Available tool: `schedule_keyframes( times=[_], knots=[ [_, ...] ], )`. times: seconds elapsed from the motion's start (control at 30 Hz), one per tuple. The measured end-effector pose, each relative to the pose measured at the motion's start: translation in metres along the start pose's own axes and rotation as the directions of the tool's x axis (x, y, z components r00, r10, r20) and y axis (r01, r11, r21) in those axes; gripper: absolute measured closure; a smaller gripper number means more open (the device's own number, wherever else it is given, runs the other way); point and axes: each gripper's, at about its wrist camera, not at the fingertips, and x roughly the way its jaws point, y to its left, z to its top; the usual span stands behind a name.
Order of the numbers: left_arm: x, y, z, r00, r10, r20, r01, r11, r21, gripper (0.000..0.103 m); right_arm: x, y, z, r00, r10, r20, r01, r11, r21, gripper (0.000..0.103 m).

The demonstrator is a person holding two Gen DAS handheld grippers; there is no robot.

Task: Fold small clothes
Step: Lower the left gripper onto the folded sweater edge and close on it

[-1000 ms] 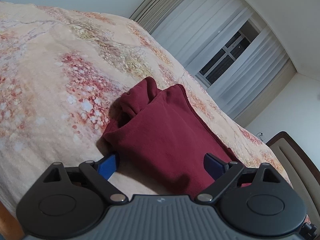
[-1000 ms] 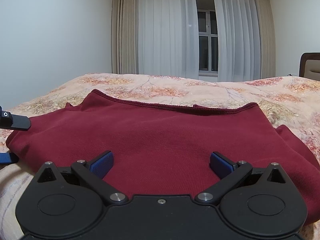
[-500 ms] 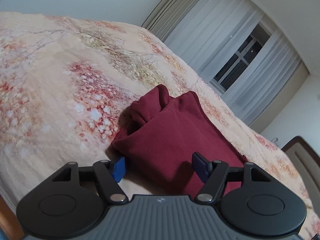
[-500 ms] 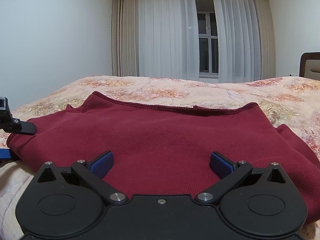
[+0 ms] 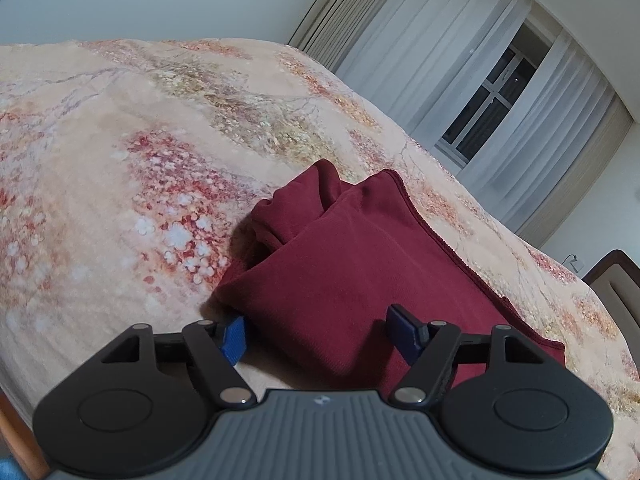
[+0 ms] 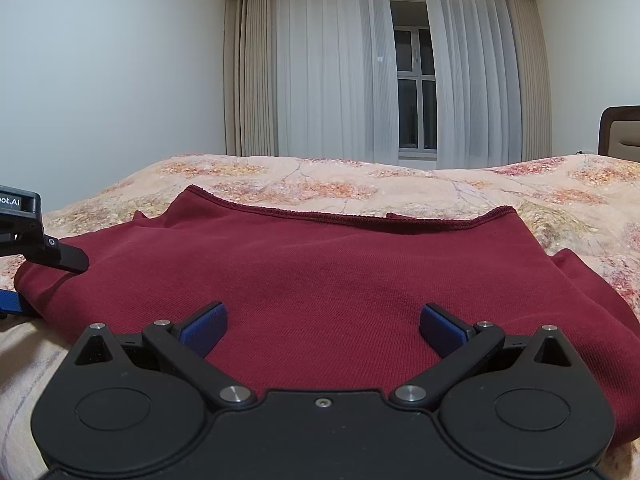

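- Since a second ago our left gripper (image 5: pixel 318 334) has narrowed its spread and tipped a little, so the bed sits lower in its view; our right gripper (image 6: pixel 323 326) has kept its place.
- We see the maroon garment (image 6: pixel 320 280) lying on the floral bedspread (image 5: pixel 120 160), folded over, with its stitched hem running along the far edge.
- At the garment's left end a bunched sleeve (image 5: pixel 296 208) pokes out from under the top layer.
- Our left gripper straddles the near left corner of the garment: its left blue pad (image 5: pixel 234 338) sits at the edge where cloth meets bedspread, the right pad (image 5: pixel 404 330) lies over the cloth.
- Its jaws are easing apart at this moment, with the garment corner between them; the pads do not pinch the fabric.
- Our right gripper stands wide open, low over the near middle of the garment, both blue pads apart and clamping nothing.
- From the right wrist view, the left gripper's black finger (image 6: pixel 60 256) shows at the far left, over the garment's left end.
- Beyond the bed hang white curtains (image 6: pixel 340 72) around a dark window (image 6: pixel 414 76), and a headboard (image 6: pixel 620 128) shows at the right.
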Motion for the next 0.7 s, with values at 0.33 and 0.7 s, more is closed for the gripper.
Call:
schedule_keyframes(
  times=[0.33, 0.7],
  knots=[
    [-0.0002, -0.0004, -0.0009, 1.0, 0.001, 0.001, -0.002, 1.0, 0.006, 0.028, -0.004, 0.0024, -0.0023, 1.0, -0.009, 0.018, 0.009, 1.0, -0.004, 0.0],
    [-0.0024, -0.0002, 0.0042, 1.0, 0.004, 0.008, -0.004, 1.0, -0.001, 0.079, -0.0053, 0.0022, -0.0037, 1.0, -0.005, 0.023, 0.005, 1.0, 0.002, 0.0]
  ],
)
